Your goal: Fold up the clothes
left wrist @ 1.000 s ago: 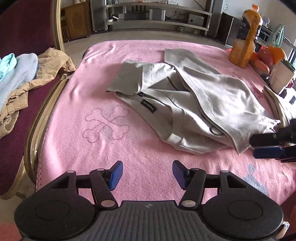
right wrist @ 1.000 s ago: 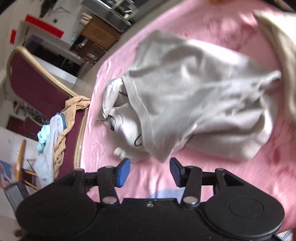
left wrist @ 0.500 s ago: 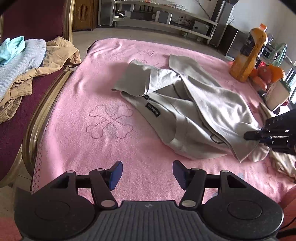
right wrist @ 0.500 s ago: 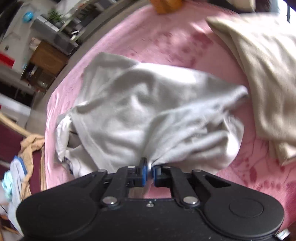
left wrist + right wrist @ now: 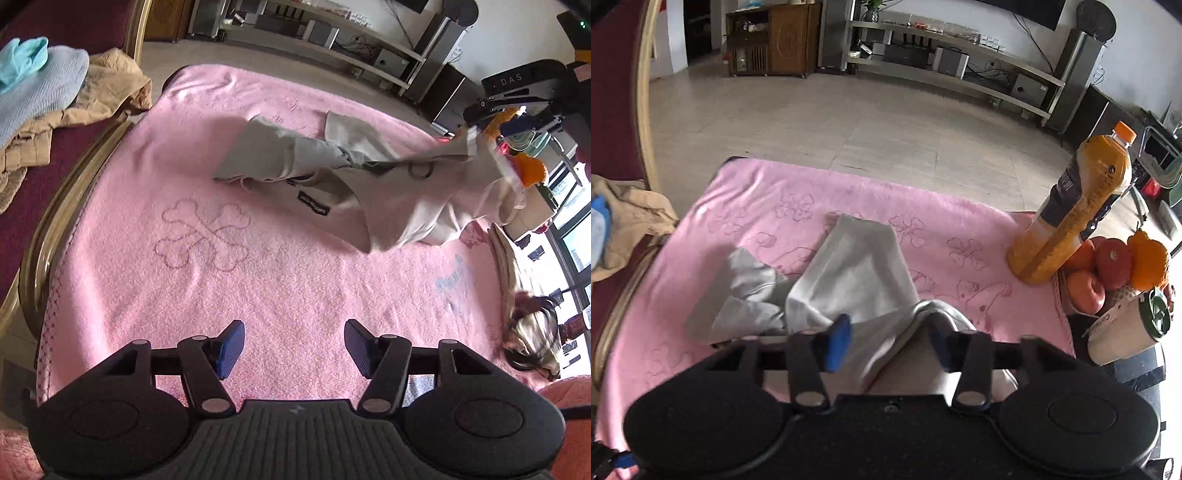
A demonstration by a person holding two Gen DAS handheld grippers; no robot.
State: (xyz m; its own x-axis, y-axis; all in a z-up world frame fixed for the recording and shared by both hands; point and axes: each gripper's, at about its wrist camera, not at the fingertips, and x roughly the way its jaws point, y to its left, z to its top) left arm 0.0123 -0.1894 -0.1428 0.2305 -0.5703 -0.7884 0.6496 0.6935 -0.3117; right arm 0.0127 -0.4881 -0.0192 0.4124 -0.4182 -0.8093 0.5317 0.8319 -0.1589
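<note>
A grey garment (image 5: 373, 192) is seen sprawled across the far right part of a pink blanket (image 5: 229, 280) that covers the worktop, one corner lifted clear of the blanket and drawn up toward the right tongs (image 5: 517, 122) at the upper right of the left wrist view. In the right wrist view the right tongs (image 5: 890, 336) are shown with their blue pads apart, having just been opening, and a fold of the garment (image 5: 857, 280) lies loosely between them; whether either pad still presses the cloth cannot be told through the blur. The left tongs (image 5: 293, 349) are held apart over the near edge of the blanket, nothing between them, well apart from the garment. A stitched crossed-bones motif (image 5: 207, 240) is seen on the blanket between the left tongs and the garment. An orange juice bottle (image 5: 1075, 210) stands at the blanket's far right corner, with a bowl of fruit (image 5: 1115, 273) just beside it. A pile of tan and blue clothes (image 5: 48, 107) is heaped on a maroon chair (image 5: 22, 177) off the blanket's left edge.
</note>
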